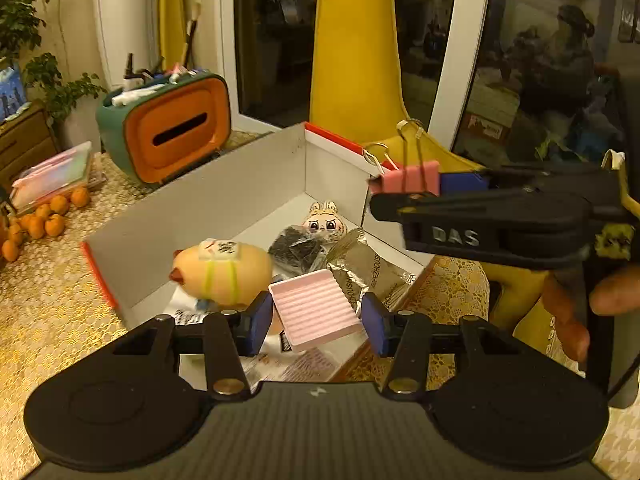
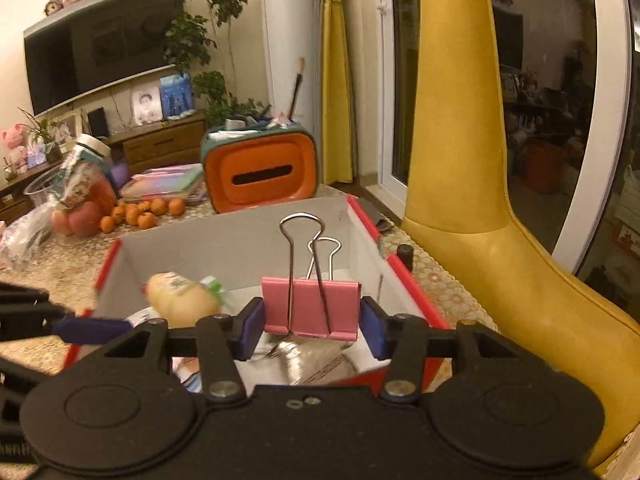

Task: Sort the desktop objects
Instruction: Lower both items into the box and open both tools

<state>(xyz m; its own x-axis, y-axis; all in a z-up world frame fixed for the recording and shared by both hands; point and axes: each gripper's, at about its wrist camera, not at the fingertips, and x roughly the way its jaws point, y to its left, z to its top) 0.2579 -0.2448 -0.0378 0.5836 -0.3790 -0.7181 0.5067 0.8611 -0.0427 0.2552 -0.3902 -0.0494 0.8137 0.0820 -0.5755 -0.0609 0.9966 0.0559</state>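
Hiding box (image 2: 240, 248) floor: clip (image 2: 312, 308).

The box (image 2: 248, 240) is open from above, but toys and packets (image 1: 360, 272) crowd its floor, and the yellow chair (image 2: 500, 272) blocks the right side.

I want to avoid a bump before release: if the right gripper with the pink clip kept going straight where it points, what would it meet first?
Probably the far inner wall of the open box: the right gripper, shut on the pink binder clip, points over its contents. Depth is hard to judge.
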